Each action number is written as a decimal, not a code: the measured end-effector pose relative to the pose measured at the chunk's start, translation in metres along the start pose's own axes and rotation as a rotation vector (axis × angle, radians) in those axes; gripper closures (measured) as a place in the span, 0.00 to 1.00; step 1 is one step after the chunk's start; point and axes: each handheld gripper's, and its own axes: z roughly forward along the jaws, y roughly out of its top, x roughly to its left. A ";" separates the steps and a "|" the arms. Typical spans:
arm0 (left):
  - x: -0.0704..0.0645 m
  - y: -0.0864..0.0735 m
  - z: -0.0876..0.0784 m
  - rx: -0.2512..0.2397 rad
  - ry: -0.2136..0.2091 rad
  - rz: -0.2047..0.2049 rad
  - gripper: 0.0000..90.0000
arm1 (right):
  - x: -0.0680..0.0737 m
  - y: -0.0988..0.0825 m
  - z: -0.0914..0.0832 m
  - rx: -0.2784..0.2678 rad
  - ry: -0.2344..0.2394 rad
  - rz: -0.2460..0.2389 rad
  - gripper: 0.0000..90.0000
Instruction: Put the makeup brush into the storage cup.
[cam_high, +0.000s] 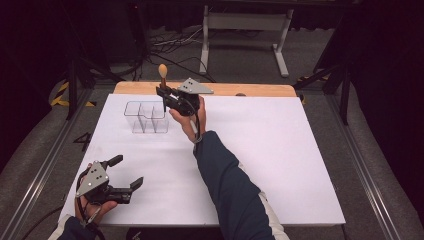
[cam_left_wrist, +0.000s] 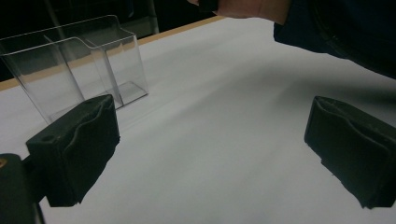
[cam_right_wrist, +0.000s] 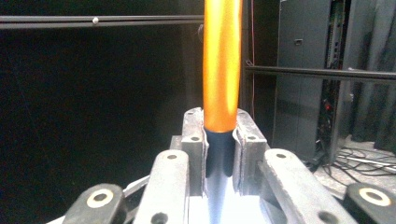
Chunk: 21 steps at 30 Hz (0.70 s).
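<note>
White tabletop (cam_high: 260, 150): 1 clear organizer (cam_high: 146, 117), 1 wooden-handled utensil (cam_high: 163, 75) in right gripper (cam_high: 164, 95), left gripper (cam_high: 127, 172) wide, empty.

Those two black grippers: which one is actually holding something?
The right gripper, raised beside the clear organizer, clamps a wooden-handled utensil upright. The left gripper rests open with nothing in it.

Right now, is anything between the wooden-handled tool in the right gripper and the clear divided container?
Nothing visible. The right gripper holds the wooden-handled tool upright just above the clear container, whose compartments look open-topped and empty. The left gripper rests open, well away.
</note>
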 end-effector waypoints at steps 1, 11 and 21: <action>0.000 0.000 0.000 0.000 0.000 0.000 0.05 | 0.000 0.000 0.000 0.000 0.000 0.000 0.87; -0.004 0.001 0.002 0.003 0.000 0.033 0.05 | 0.001 -0.013 0.032 0.072 -0.003 -0.019 0.87; -0.004 0.001 0.003 0.001 -0.015 0.026 0.05 | -0.001 -0.023 0.048 0.115 -0.023 -0.023 0.87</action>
